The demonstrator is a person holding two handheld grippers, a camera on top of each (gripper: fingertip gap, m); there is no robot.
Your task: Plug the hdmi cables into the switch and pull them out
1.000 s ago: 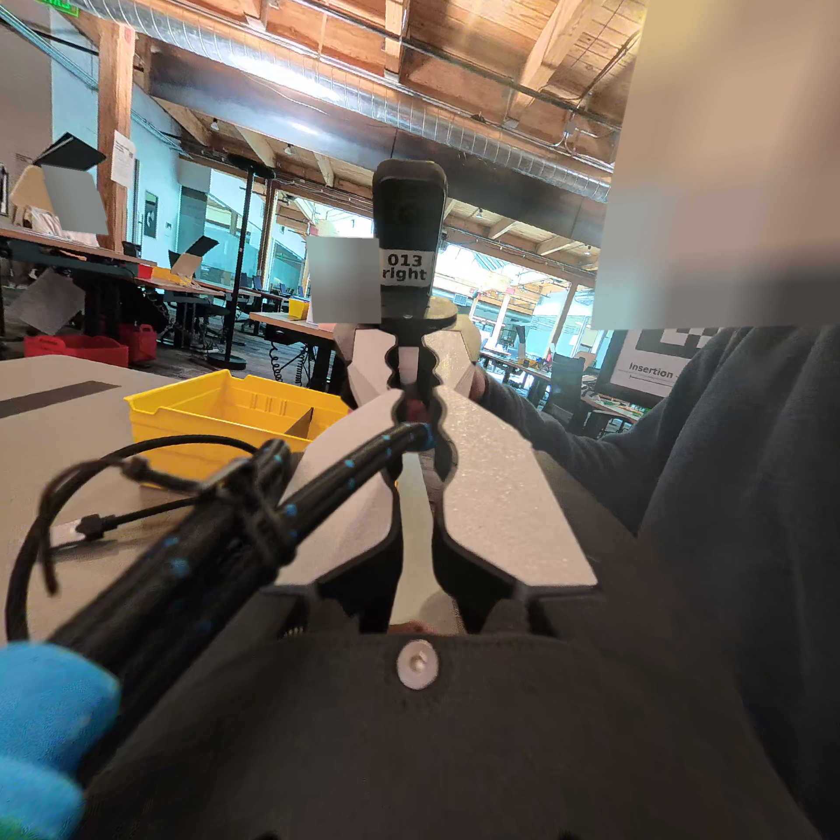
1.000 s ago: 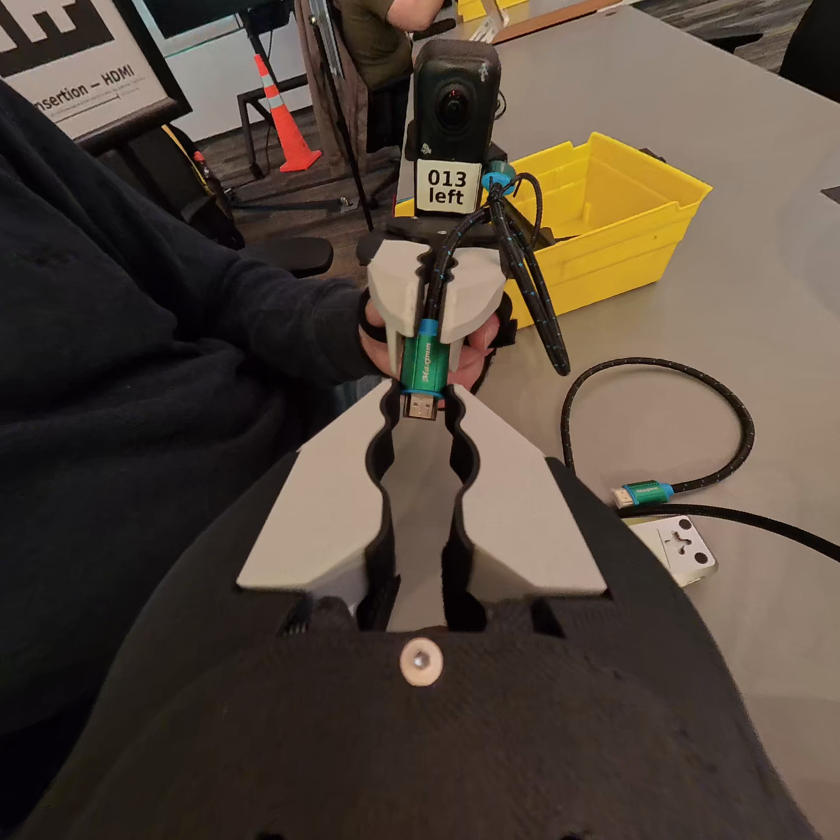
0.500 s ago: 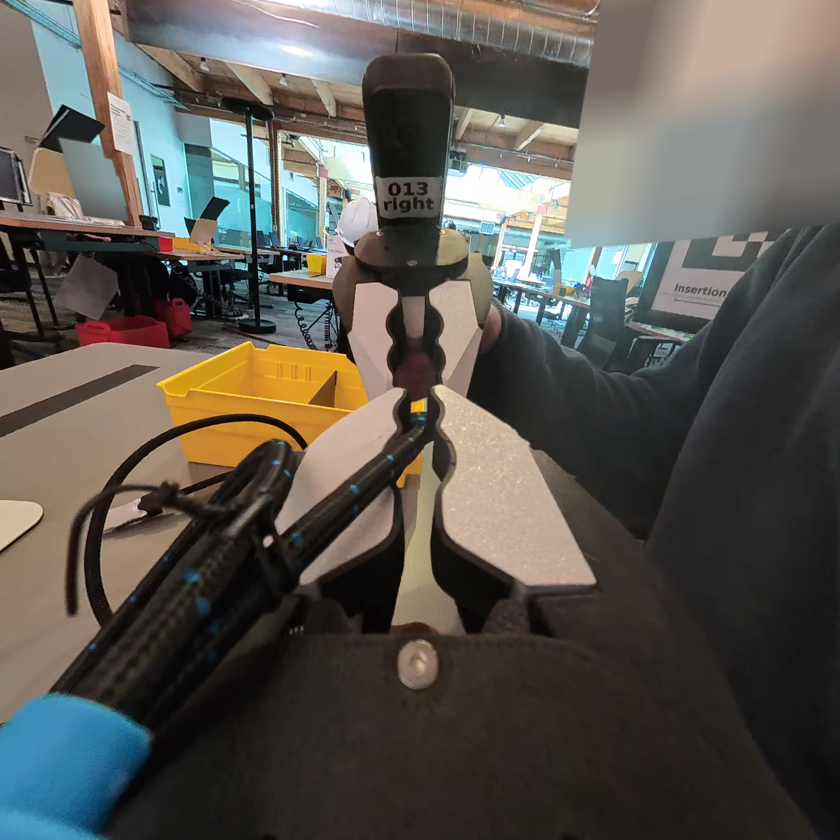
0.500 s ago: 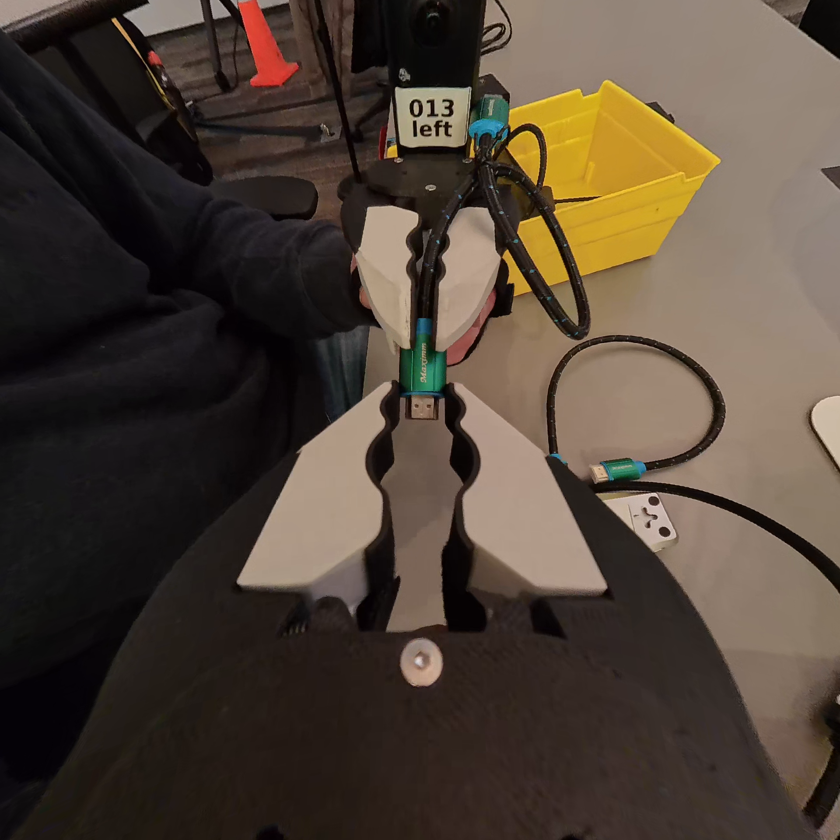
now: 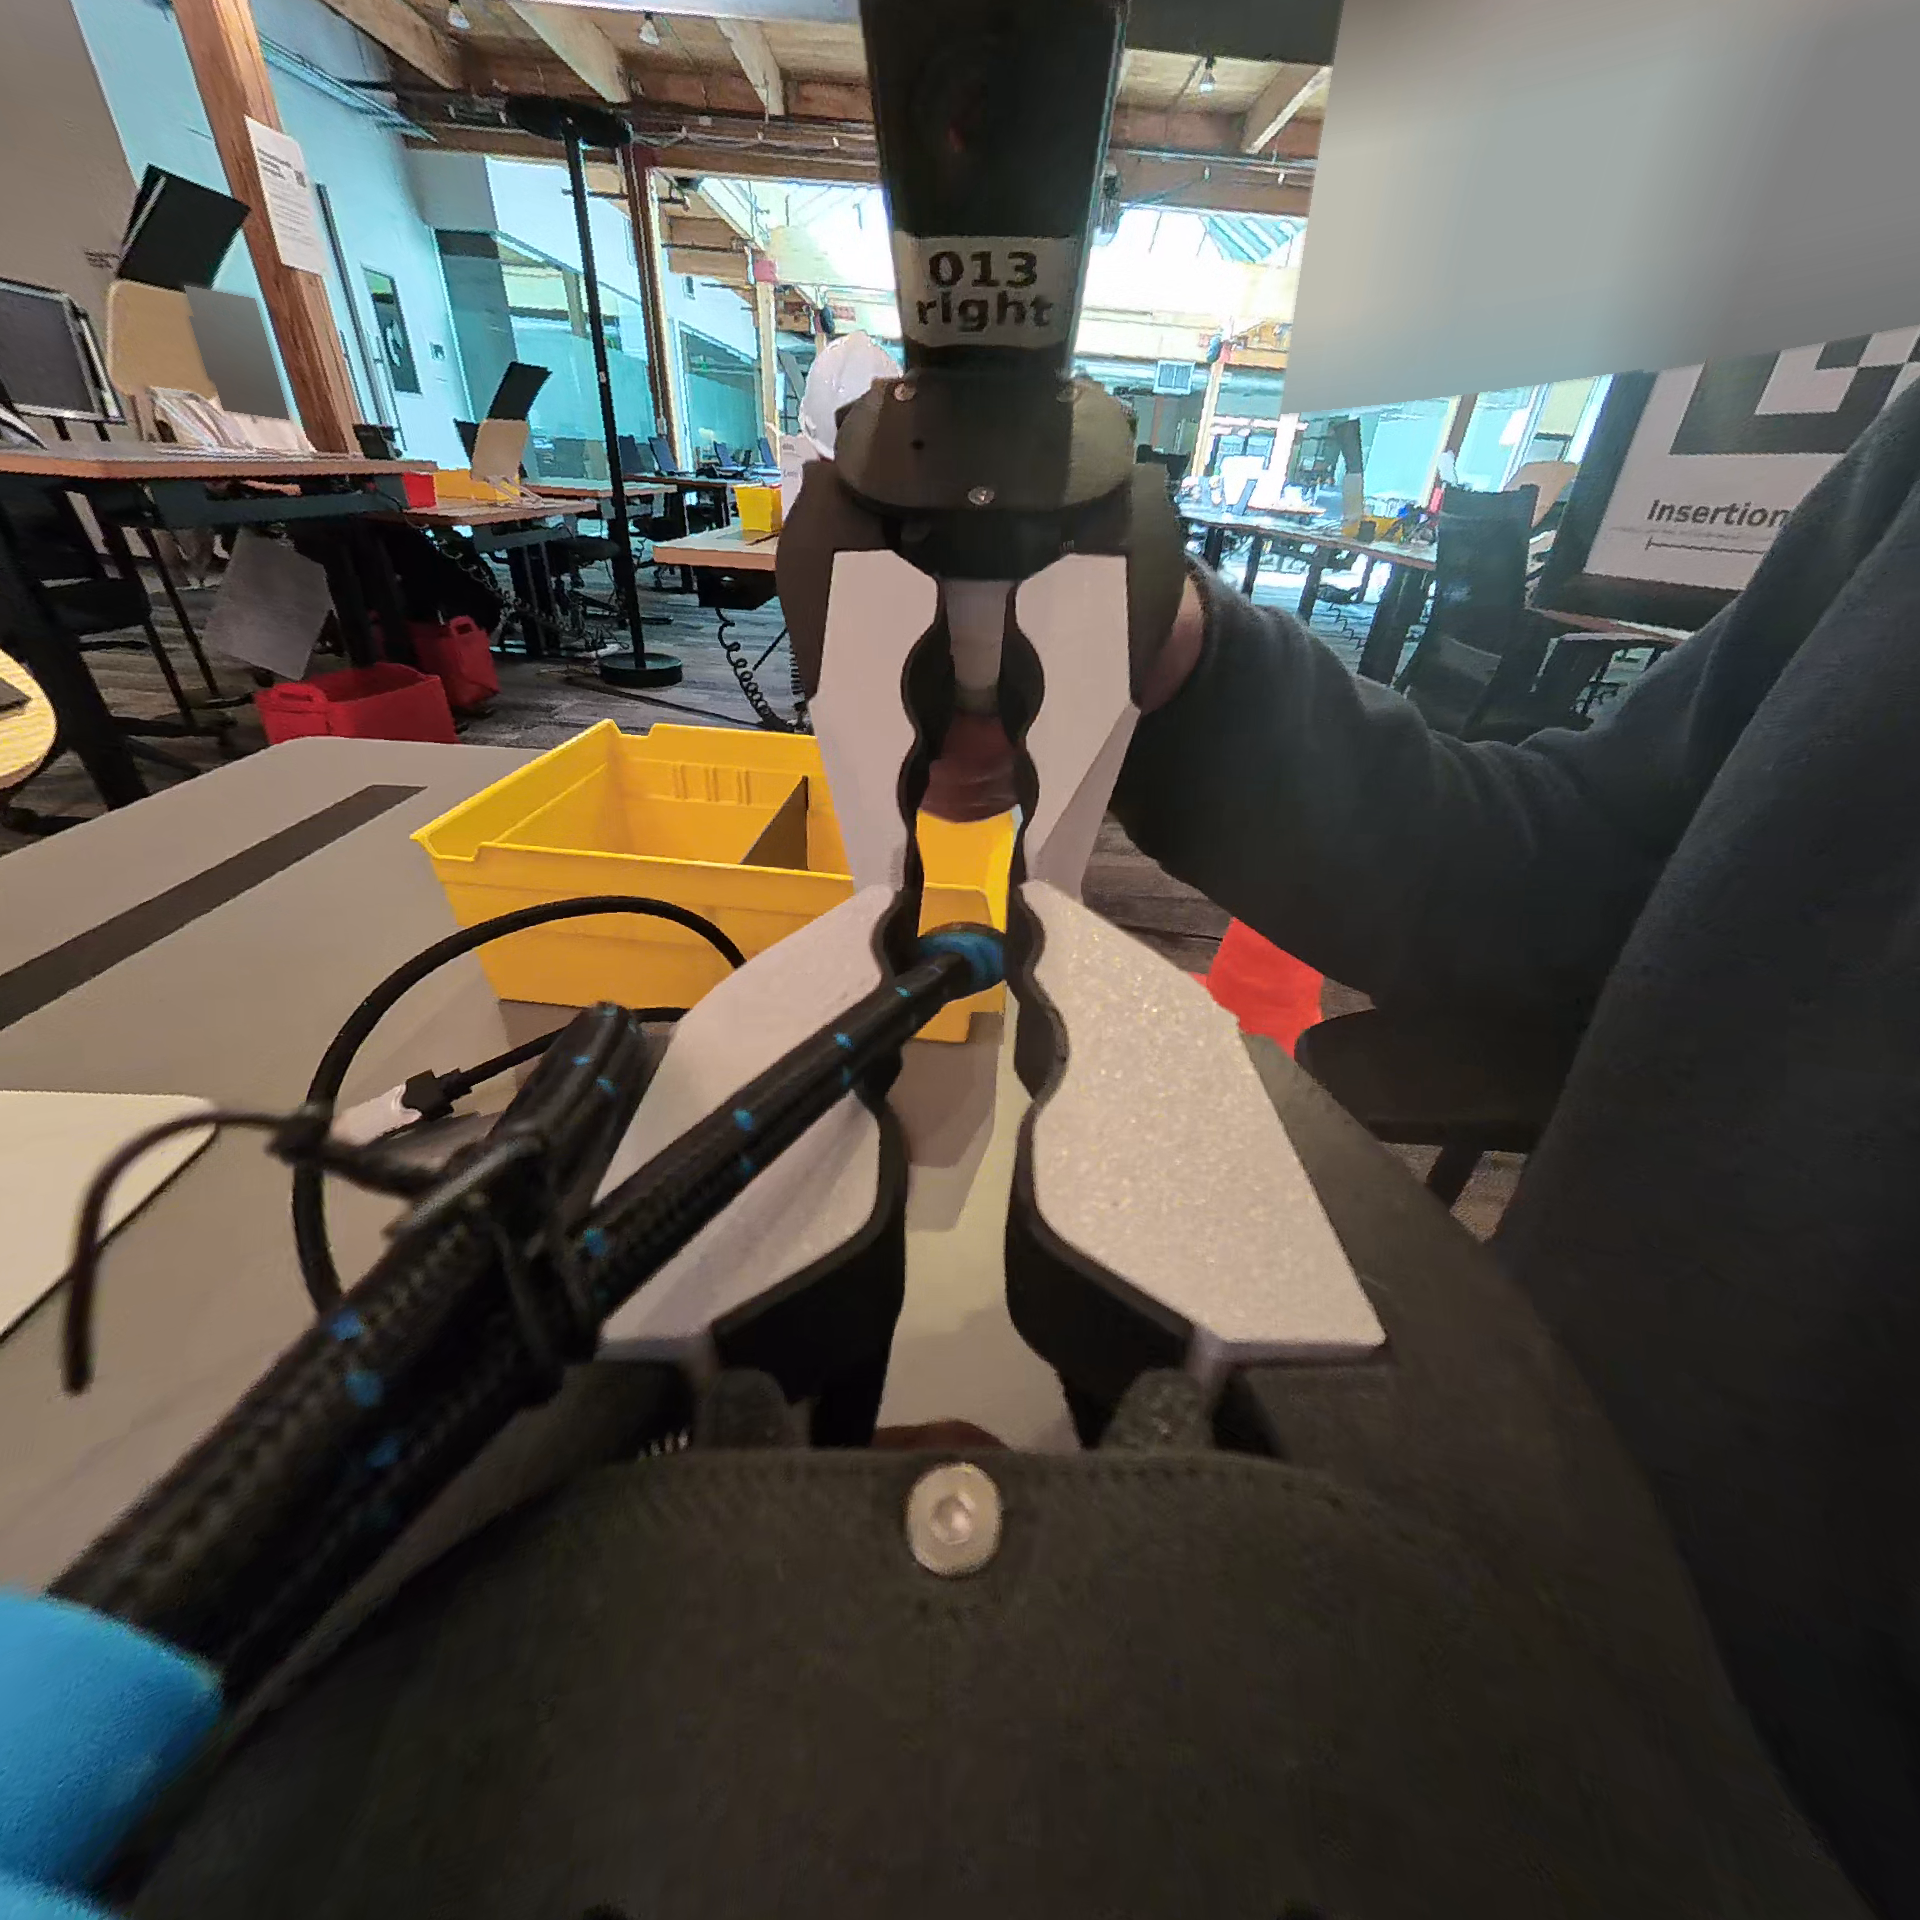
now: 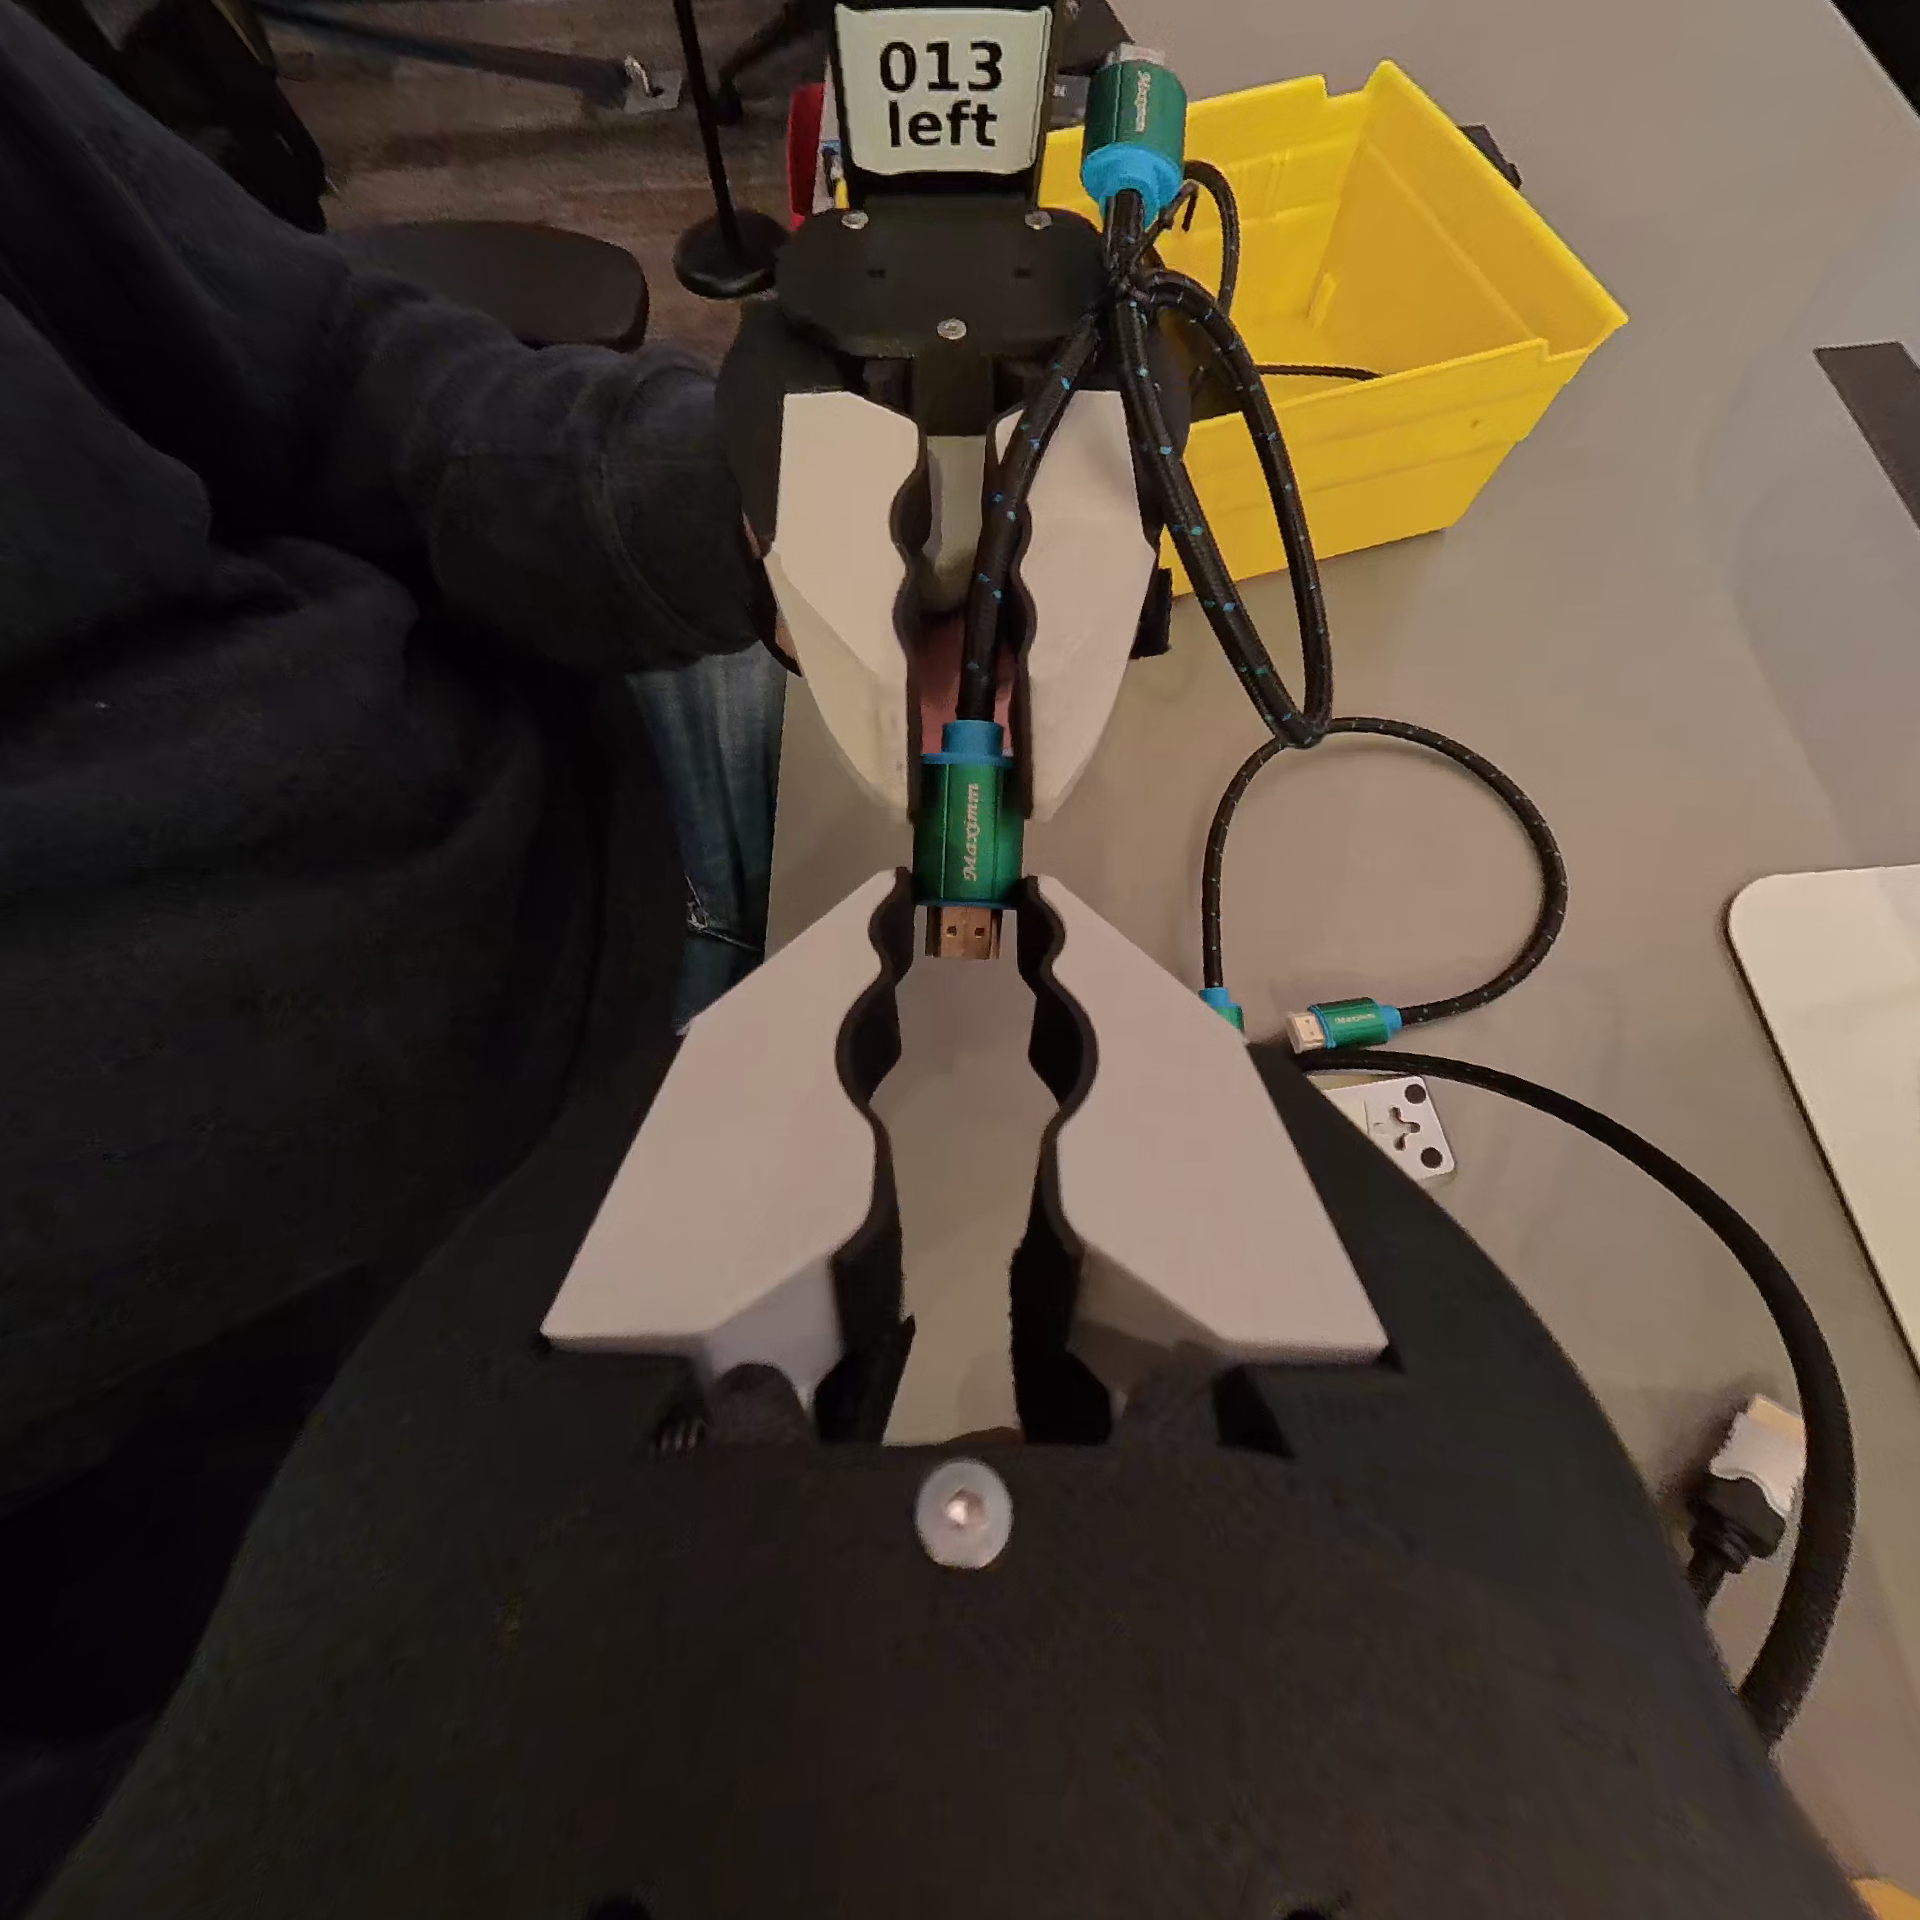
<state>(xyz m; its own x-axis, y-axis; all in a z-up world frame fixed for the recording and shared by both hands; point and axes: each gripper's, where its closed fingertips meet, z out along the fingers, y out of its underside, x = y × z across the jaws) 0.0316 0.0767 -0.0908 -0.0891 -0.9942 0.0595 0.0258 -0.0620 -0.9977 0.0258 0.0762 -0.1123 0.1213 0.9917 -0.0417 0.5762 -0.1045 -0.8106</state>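
Above the desk (image 6: pixel 1558 727), close to our chest, we bring the two tools nose to nose. Our left tongs (image 6: pixel 961 800) are clamped on a green HDMI plug (image 6: pixel 961 831), with its braided cable (image 6: pixel 1226 499) running back between the fingers and looping over the tool's side; a second green plug (image 6: pixel 1132 104) of that bundle sticks up beside the left tool's camera. We hold the plug with its metal tip pointing straight at our right tongs (image 6: pixel 961 904), which stand parted, their tips just either side of the plug's green shell. Whether they already touch it we cannot tell.

We judge this to be a handover or a regrip. The left grasp sits far back on the plug, near the blue collar, so passing it across would likely give a straighter hold for pushing it into a port. From the left wrist view the cable (image 5: pixel 727 1132) slants across our left finger, which explains why the loop hangs off to one side.

Down on the desk another green plug (image 6: pixel 1351 1023) lies loose at the end of a curled cable, just beside a small white switch (image 6: pixel 1397 1127), partly hidden by our right tool. A yellow bin (image 6: pixel 1455 416) sits farther back. Nothing appears plugged in from this angle, so we think the inserting is still to come.
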